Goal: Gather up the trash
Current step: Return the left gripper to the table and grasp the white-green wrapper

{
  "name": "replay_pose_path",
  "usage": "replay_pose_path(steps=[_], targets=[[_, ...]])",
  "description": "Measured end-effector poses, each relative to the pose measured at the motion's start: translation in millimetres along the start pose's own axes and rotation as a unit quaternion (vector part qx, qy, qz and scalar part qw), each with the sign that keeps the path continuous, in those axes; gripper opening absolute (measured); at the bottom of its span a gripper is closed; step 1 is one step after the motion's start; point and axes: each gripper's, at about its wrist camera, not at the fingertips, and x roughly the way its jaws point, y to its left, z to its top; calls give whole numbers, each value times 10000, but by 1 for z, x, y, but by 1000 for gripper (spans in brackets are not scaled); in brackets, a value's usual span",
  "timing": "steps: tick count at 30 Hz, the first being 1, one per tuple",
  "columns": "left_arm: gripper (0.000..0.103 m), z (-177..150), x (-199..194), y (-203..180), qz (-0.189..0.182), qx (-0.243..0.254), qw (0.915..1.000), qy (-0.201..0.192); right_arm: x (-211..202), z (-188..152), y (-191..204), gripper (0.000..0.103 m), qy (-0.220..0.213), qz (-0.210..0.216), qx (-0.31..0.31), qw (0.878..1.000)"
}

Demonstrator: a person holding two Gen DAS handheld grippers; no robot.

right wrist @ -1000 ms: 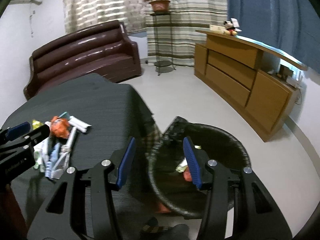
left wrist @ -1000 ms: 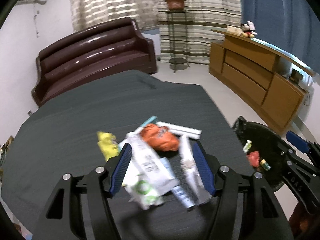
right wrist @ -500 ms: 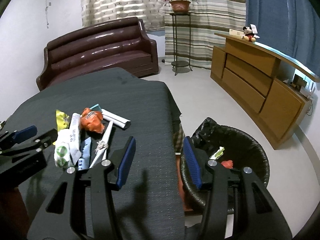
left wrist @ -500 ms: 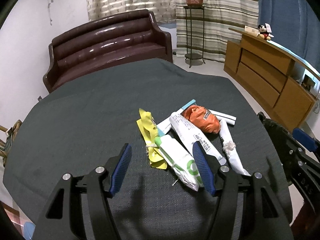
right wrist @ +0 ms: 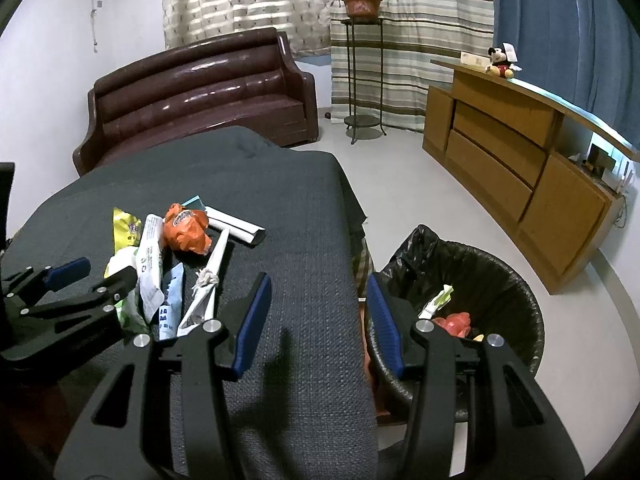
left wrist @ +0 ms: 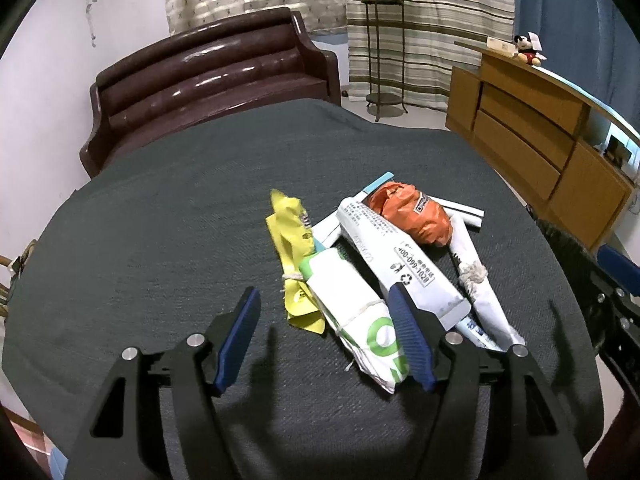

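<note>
A pile of trash lies on the dark grey tablecloth (left wrist: 160,220): a yellow wrapper (left wrist: 290,236), a green-and-white packet (left wrist: 352,312), a white printed tube (left wrist: 392,256), a crumpled orange wrapper (left wrist: 412,216) and a string-tied white paper twist (left wrist: 476,280). My left gripper (left wrist: 324,292) hovers over the near end of the pile, its jaws opening. The packet lies below and between its fingers, but the pads do not press it. My right gripper (right wrist: 318,278) is open and empty, over the table's right edge beside the black-lined bin (right wrist: 500,280).
The bin stands on the floor right of the table with a few scraps (right wrist: 452,320) inside. A brown sofa (left wrist: 208,76) is behind the table. A wooden sideboard (right wrist: 520,168) runs along the right wall, and a plant stand (right wrist: 362,80) is by the curtains.
The right gripper swung left from over the bin to the table's edge. The left gripper shifted left, so the pile now lies up and to the right of it, and its jaws widened slightly.
</note>
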Motion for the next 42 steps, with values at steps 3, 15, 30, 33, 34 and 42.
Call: replay_pose_path(steps=[3,15,30,33,34,42], targets=[[65,-4,-4,7,-19,-20,10000,8,2,-2,-1,48,22,19,9,10000],[65,-3,-2,5,-189,-42,9998,93,3,-4,0,48,32,34,14,10000],[34,-8,-4,6,-710,127,9974,57,7,-6,-1,48,78,57,-1,10000],[34,-9,-6,10,-682,138,9975,72,7,-6,-1,48,79,62,1,9999],[34,-8,-5,8,-675,135,9976,85,7,-6,-1,48,81,63,0,9999],[48,0,7,-2,-665,75,9976,188,8,-6,-1,48,75,50,4,10000]])
